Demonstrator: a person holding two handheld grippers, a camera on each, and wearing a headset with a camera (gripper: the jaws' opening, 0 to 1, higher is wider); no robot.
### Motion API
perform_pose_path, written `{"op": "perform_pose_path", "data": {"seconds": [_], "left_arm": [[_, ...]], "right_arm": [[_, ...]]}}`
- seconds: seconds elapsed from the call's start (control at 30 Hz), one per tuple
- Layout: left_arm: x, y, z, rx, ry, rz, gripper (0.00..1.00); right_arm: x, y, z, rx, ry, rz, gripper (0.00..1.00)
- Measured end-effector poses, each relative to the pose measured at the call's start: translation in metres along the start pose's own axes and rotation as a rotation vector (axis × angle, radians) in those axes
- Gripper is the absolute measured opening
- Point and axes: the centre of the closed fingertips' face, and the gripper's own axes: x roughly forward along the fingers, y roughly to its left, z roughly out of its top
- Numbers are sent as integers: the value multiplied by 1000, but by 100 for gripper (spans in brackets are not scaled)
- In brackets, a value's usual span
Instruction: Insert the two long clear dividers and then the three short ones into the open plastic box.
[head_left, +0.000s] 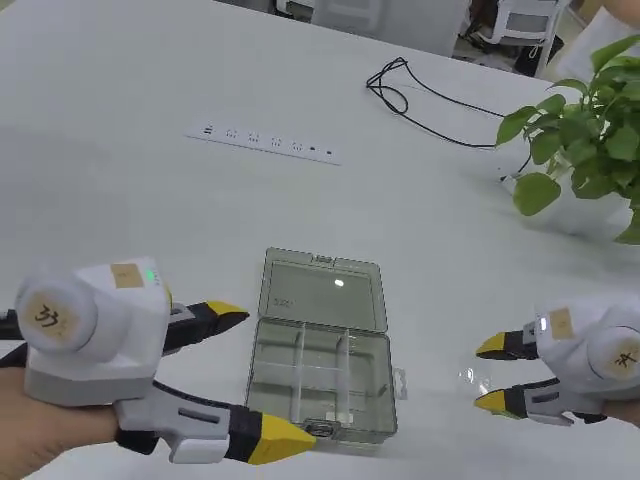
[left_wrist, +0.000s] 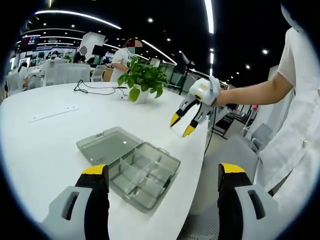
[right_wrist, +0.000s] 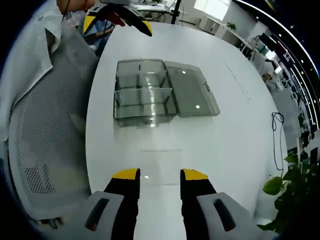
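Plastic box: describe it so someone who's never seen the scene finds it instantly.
On the white table, look at the near edge, nearer than the white power strip. The plastic box is a smoky, see-through tray with its lid flipped open flat behind it. It alone has divided compartments.

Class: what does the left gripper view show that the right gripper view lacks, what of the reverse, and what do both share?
Left gripper view, not the right: a person standing behind the plant, and the right gripper seen from outside. Right gripper view, not the left: the left gripper seen from outside. Both: the open box with dividers in it, the white table, the plant, the black cable.
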Motion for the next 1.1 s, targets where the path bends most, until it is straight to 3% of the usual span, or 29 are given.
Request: {"op": "perform_pose_path", "data": {"seconds": [0.3,0.4,0.6,0.83,1.1], "left_arm": [[12,-13,29,-90,-55,-30,78],[19,-19,41,-131,-85,-51,74],[30,-30,52,-250,-95,-94,58],[43,-40,57,-330,-86,-130,45],[50,-50,57,-401,-77,-157,31]], "right_arm": [[-23,4,47,-31,-73,-56,33],[-30,8,63,-43,-98,-66,33],[-40,13,86,-77,-121,-88,33],[-51,24,117,-118,-153,-107,33],[-58,33,134,-166,-153,-126,33]]}}
